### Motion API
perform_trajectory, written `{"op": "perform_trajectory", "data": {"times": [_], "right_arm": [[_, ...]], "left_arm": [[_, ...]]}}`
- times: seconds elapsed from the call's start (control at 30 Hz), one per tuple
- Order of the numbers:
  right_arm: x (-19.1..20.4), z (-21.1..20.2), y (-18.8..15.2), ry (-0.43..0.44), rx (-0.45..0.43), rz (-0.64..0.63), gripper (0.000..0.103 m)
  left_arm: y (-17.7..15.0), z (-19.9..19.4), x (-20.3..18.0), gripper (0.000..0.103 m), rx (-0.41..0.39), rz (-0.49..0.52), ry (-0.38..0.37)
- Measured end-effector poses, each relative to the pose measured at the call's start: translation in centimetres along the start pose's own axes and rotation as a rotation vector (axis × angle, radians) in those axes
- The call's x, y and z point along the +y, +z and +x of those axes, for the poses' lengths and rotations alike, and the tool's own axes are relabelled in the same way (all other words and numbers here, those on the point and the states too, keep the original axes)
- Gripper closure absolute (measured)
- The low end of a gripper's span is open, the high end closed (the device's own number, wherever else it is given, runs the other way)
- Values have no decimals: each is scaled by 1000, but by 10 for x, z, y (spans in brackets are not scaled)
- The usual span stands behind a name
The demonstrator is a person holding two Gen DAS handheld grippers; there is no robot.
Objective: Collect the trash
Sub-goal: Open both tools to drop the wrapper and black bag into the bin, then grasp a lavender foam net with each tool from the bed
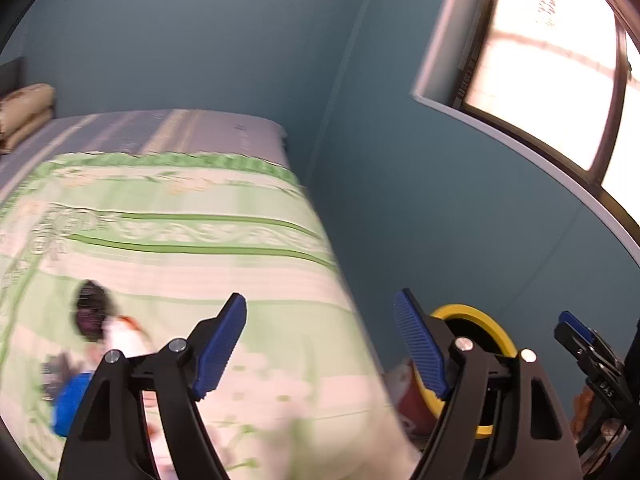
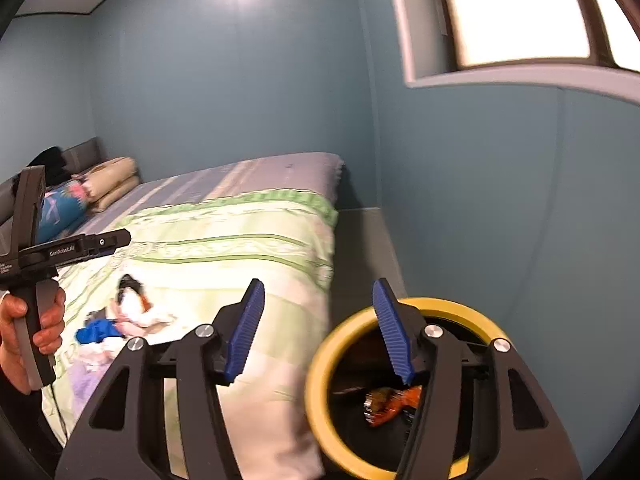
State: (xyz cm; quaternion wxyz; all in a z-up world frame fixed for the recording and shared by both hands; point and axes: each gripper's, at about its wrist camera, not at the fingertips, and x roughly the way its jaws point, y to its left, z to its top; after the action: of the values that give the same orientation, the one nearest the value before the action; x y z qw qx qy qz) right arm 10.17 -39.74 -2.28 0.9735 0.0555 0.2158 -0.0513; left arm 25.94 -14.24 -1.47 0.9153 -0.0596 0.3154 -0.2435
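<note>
**Trash in the bin, more heaped on the bed**

Trash shows in two places. Nearest, one orange wrapper (image 2: 394,400) lies at the bottom of the single yellow-rimmed bin (image 2: 320,364), which stands on the floor just beside the foot corner of the bed (image 2: 280,360). Both pairs of tongs are empty: the right tongs (image 2: 320,332) stand partly open above the bin's rim with nothing between the blue pads, and the left tongs (image 1: 320,344) stand wide open over the bed's edge, also holding nothing.

Farther along, one small heap of trash (image 2: 120,320) rests on the green patterned blanket (image 2: 240,240): black, white, blue and orange scraps lying together, too blurred to count apart. A hand (image 2: 24,332) grips the handle of the left tongs above that side of the bed.

Beyond the blanket's far edge lies bare striped sheet, then a stack of folded pillows (image 2: 114,180) at the headboard. A narrow strip of floor (image 2: 360,248) runs between the bed's side and the blue wall (image 2: 480,220). One window (image 2: 516,12) sits high on that wall.
</note>
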Motion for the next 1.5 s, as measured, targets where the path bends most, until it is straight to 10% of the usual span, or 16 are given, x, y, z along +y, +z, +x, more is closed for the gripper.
{"op": "perform_trajectory", "data": {"times": [0.33,0.7,1.5], "right_arm": [[94,18,4,187,25,-117,41],[180,35,-29,421,153,-185,41],[261,86,-143,702,536,-240,45]], "left_arm": [[-10,-82,73,15,-63,-33,177],[-93,-133,143,14,6,-125,279],[-203,-85,191,22,258,-347,204]]}}
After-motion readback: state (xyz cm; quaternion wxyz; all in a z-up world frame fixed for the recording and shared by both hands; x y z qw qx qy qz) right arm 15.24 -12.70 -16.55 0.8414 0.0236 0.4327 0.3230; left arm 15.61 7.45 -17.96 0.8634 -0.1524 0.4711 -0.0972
